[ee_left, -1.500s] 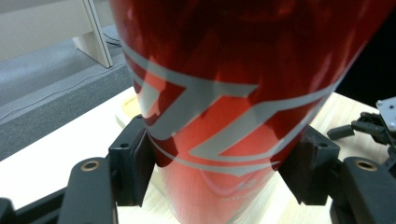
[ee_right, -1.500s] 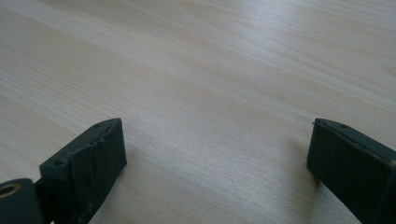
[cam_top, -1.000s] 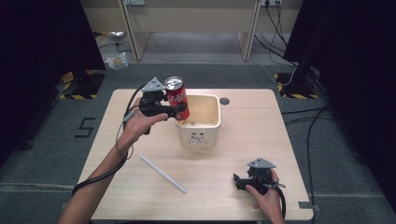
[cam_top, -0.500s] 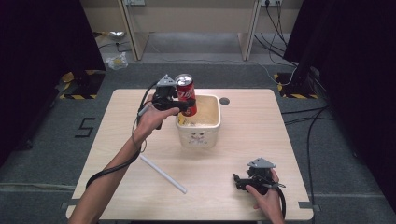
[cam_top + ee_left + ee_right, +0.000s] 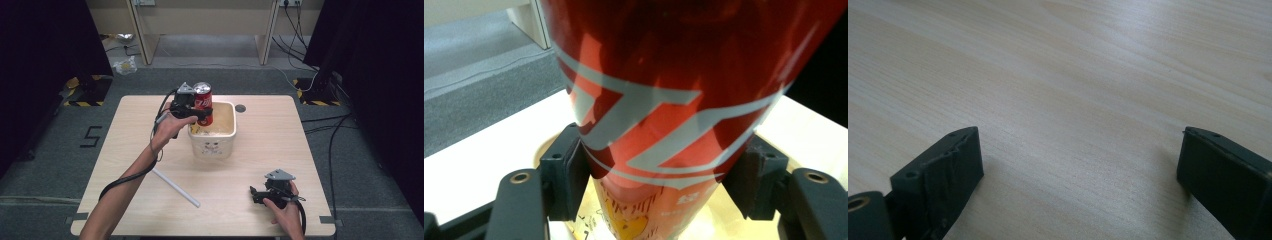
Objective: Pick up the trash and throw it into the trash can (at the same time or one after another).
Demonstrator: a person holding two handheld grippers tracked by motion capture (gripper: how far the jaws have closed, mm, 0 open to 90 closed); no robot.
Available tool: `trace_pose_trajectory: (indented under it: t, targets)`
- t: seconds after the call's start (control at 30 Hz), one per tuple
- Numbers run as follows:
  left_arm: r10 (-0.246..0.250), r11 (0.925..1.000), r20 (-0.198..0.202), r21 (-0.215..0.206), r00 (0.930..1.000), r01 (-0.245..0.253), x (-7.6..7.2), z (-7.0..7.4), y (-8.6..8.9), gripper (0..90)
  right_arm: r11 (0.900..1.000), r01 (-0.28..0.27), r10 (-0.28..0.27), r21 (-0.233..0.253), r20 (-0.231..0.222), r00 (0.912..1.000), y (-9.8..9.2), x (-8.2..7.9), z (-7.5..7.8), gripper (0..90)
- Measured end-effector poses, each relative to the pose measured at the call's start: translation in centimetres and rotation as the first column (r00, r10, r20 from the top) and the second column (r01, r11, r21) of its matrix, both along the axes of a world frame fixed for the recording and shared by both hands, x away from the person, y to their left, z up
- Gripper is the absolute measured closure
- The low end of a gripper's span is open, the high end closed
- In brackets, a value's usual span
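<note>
The left gripper's fingers (image 5: 566, 182) clamp a red soda can (image 5: 203, 102), which has moved from beside the cream tub (image 5: 212, 145) to above its near-left rim, so placing it inside looks close. The tub holds pale contents, unclear what. The right gripper (image 5: 260, 194) rests wide open and empty on the worktop (image 5: 280, 130), near a white straw (image 5: 176, 187).

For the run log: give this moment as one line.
left gripper: shut on red can, upright over white tub | right gripper: open, low over table | white tube: lying on table
</note>
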State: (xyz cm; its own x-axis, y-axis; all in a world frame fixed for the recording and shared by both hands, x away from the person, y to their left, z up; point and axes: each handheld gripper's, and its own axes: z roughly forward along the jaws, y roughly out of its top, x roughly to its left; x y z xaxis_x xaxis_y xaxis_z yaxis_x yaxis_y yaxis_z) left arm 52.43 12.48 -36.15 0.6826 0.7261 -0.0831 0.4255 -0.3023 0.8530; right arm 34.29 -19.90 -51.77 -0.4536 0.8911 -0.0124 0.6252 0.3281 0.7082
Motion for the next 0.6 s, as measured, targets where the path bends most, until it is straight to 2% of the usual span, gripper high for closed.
trace_pose_trajectory:
  t: [0.27,0.6]
  targets:
    - [0.017,0.9996,-0.005,0.021,0.9998,-0.017,0.3,-1.3,-0.2,33.4,1.0,-0.001,0.001,-0.002,0.0,1.0,0.0,0.0,0.0,5.0]
    - [0.015,0.9989,-0.012,0.046,0.9998,-0.015,0.4,-1.9,-0.2,32.9,1.0,-0.002,0.002,-0.002,0.0,1.0,0.0,0.0,0.0,5.0]
